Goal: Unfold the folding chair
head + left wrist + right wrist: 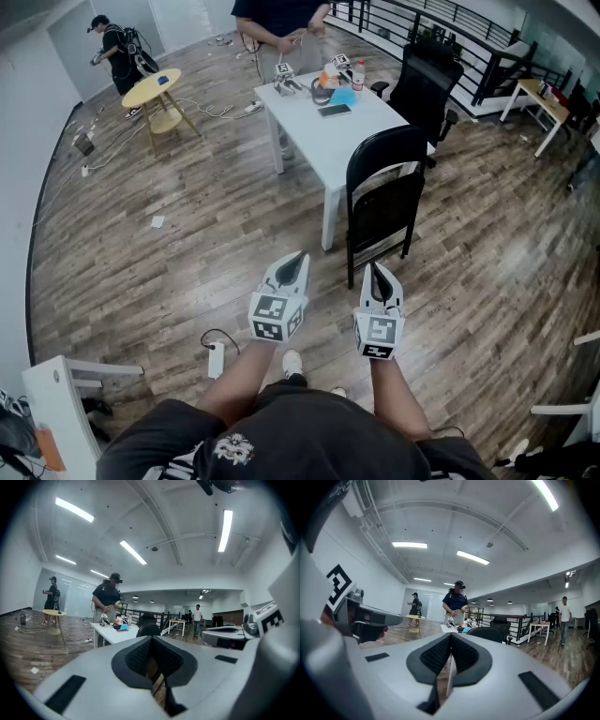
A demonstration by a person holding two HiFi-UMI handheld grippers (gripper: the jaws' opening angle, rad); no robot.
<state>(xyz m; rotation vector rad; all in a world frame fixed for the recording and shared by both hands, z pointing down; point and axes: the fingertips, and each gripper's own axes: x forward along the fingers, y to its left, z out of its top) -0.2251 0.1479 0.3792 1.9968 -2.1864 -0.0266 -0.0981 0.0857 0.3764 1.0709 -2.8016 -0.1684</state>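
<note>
The black folding chair (383,202) stands upright and folded flat on the wood floor, just beside the near corner of the white table (319,131). My left gripper (297,260) and right gripper (374,273) are held side by side in front of me, both shut and empty, a short way short of the chair. The right one points at the chair's lower frame, the left one at the floor left of it. In the left gripper view the chair's rounded back (149,630) peeks above the shut left gripper (151,639). The right gripper view shows the chair back (490,633) beyond the shut right gripper (451,637).
A person (278,21) stands at the table's far side, with small items on the tabletop. A black office chair (424,82) sits behind the folding chair. A round yellow table (155,91) and another person (117,52) are far left. A power strip (216,359) lies by my feet.
</note>
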